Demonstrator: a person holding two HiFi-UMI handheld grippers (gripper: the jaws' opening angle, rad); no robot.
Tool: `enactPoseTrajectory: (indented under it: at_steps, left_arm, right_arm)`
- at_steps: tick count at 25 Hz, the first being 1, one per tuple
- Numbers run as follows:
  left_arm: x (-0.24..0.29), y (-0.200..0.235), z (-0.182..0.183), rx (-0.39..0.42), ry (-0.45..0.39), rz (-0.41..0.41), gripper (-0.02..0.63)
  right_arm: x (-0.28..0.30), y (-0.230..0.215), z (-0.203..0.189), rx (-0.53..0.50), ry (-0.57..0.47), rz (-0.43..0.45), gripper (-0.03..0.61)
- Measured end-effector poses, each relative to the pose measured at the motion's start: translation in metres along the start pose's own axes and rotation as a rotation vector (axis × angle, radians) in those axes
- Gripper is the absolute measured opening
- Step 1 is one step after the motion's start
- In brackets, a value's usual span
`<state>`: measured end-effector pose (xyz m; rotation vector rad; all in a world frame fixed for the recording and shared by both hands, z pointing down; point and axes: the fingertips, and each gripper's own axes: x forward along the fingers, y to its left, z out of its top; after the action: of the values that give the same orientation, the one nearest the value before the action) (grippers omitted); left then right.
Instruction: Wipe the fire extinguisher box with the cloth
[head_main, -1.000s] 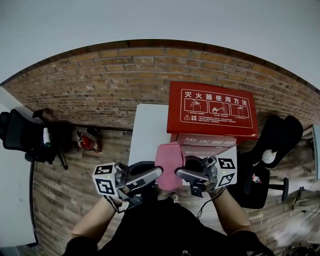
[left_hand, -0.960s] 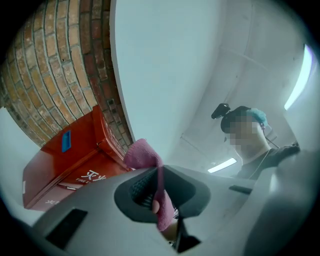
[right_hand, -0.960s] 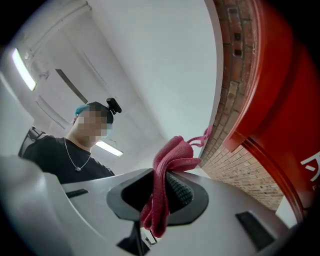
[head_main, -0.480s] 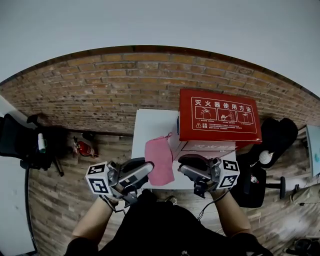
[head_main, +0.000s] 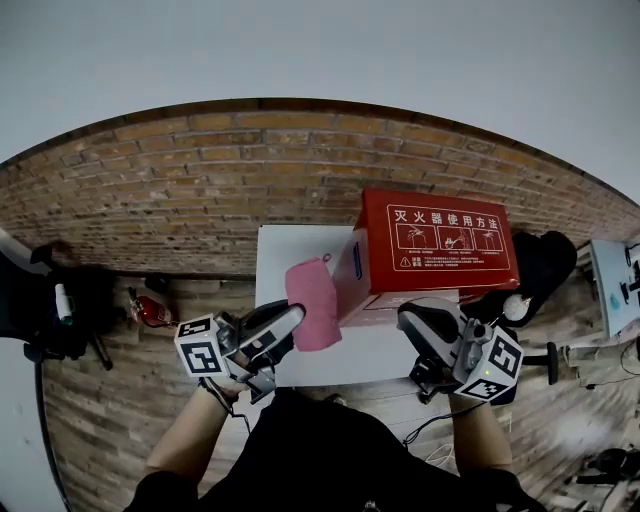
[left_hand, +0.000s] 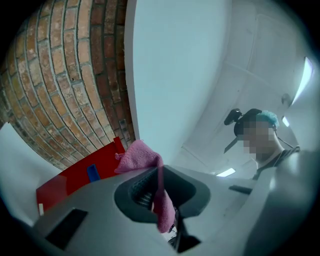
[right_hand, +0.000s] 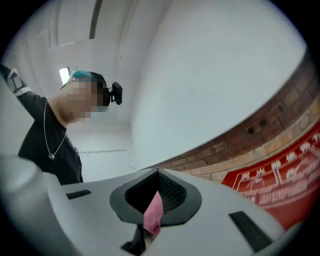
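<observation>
Left gripper (head_main: 293, 320) clenched on the pink cloth (head_main: 312, 300), a fold hanging through its jaws; cloth held up over the white table (head_main: 288, 250), at the left face of the red fire extinguisher box (head_main: 440, 240), contact not clear; box stands on the table against the brick wall (head_main: 200, 180); right gripper (head_main: 414, 316) well apart from the cloth, below the box front, jaws together on a pink scrap (right_hand: 153, 212).

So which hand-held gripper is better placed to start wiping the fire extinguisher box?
Left, probably. The left hand-held gripper grips the pink cloth, which hangs right beside the left side of the fire extinguisher box. The right hand-held gripper pinches only a small pink scrap and is apart from the cloth.
</observation>
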<state>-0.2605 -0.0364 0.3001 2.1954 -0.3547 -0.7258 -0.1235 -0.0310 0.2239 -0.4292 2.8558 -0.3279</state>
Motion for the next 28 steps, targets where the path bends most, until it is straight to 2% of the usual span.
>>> enactPoseTrajectory:
  at_steps: [4,8,12,15,20,25,28]
  left_arm:
    - [0.001,0.025,0.010,-0.063,0.002,0.000,0.058]
    - [0.005,0.047,0.024,-0.117,-0.004,-0.017,0.058]
    - [0.010,0.064,0.038,-0.154,0.003,-0.032,0.057]
    - [0.017,0.072,0.047,-0.176,0.006,-0.048,0.057]
    - [0.034,0.087,0.051,-0.203,0.005,-0.046,0.057]
    - [0.052,0.103,0.054,-0.237,-0.024,-0.048,0.057]
    - [0.060,0.112,0.054,-0.260,-0.049,-0.044,0.055]
  right_arm:
    - [0.005,-0.019,0.042,-0.200,0.024,-0.112,0.020]
    - [0.006,-0.066,0.067,-0.353,0.060,-0.293,0.020]
    - [0.002,-0.116,0.077,-0.526,0.176,-0.506,0.020]
    - [-0.001,-0.147,0.077,-0.662,0.294,-0.613,0.020]
    - [-0.010,-0.188,0.077,-0.750,0.375,-0.705,0.020]
    - [-0.001,-0.215,0.073,-0.858,0.465,-0.700,0.020]
    - [0.007,-0.233,0.062,-0.960,0.560,-0.698,0.020]
